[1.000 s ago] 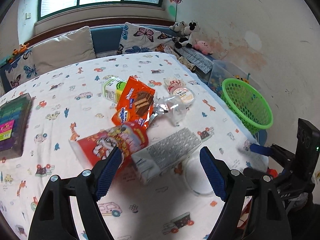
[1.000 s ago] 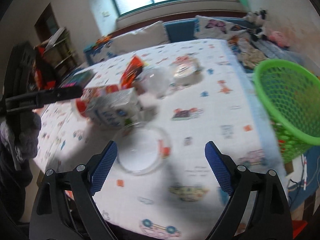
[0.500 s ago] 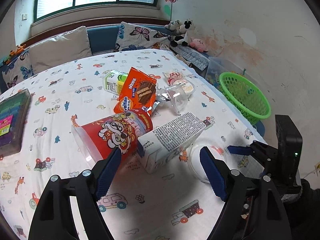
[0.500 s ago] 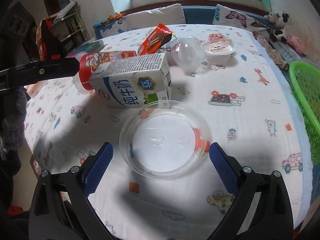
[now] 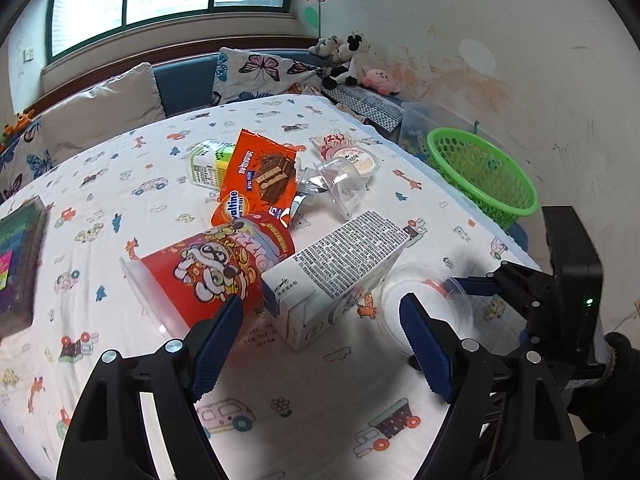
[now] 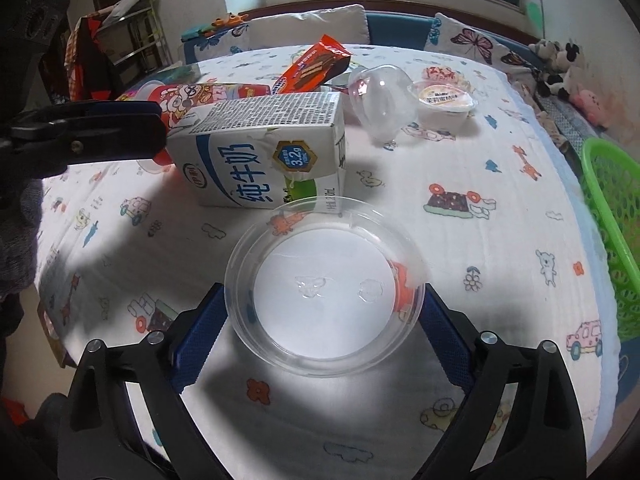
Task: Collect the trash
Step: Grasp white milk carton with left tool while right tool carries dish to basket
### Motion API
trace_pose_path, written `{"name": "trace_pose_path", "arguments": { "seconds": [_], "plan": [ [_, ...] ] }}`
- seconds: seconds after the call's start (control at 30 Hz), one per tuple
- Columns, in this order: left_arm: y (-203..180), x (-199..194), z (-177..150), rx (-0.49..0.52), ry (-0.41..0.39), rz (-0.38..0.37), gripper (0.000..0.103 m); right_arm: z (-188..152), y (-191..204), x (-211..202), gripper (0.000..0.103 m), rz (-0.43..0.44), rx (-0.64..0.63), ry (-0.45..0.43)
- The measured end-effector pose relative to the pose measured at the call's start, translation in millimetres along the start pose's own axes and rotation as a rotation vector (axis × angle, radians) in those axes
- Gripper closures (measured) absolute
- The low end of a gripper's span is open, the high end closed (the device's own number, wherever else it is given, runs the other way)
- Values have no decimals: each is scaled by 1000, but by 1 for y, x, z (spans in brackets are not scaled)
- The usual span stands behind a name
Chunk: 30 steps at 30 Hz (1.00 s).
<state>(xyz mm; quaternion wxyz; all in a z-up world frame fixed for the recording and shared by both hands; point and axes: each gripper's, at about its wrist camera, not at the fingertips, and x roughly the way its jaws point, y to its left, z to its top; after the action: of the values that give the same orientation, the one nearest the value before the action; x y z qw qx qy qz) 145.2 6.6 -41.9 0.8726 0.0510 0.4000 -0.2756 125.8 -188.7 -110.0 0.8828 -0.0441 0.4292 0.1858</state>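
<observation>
The right claw [image 6: 322, 330] points down at a clear plastic lid [image 6: 324, 284] that lies flat on the bench [image 6: 500, 168], which has a white cloth with small cartoon prints. The lid is between the two blue fingers [image 6: 196, 344], and its rim reaches almost to both of them. The jaws are wide and have just been closing a little around the lid; whether the pads already touch the rim I cannot tell, so it does not look gripped.

Just beyond the lid, away from the right claw, a milk carton [image 6: 264, 156] lies on its side, and its near bottom edge is behind the far rim of the lid. Behind the carton are a red snack cup [image 6: 188, 94] on its side, an orange wrapper [image 6: 312, 66], a clear cup [image 6: 378, 96] and a small pudding cup [image 6: 444, 98]. A green basket [image 6: 612, 232] stands off the bench edge, to the right of this claw.

The left claw [image 5: 320, 346] is wide open and holds nothing. The milk carton [image 5: 336, 276] lies just ahead of it, between the lines of its fingers, and the red snack cup [image 5: 208, 268] is ahead at its left finger. The plastic lid [image 5: 424, 300] is beside its right finger, with the right claw [image 5: 464, 284] reaching it from the right. The green basket [image 5: 480, 172] is further ahead on the right.
</observation>
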Motion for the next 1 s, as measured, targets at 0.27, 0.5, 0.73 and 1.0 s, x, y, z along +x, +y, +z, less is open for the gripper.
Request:
{"name": "trace_pose_path", "arguments": {
  "seconds": [0.27, 0.5, 0.73, 1.0],
  "plan": [
    [-5, 14, 19, 99, 26, -12, 25, -3, -14, -17, 11, 18, 40, -4],
    [-24, 41, 30, 236, 95, -22, 25, -2, -35, -41, 11, 7, 91, -28],
    [-37, 62, 37, 343, 148, -2, 25, -2, -51, -60, 11, -2, 128, -56],
    [-39, 81, 41, 375, 212, 16, 31, 0, -69, -76, 11, -2, 176, -85]
  ]
}}
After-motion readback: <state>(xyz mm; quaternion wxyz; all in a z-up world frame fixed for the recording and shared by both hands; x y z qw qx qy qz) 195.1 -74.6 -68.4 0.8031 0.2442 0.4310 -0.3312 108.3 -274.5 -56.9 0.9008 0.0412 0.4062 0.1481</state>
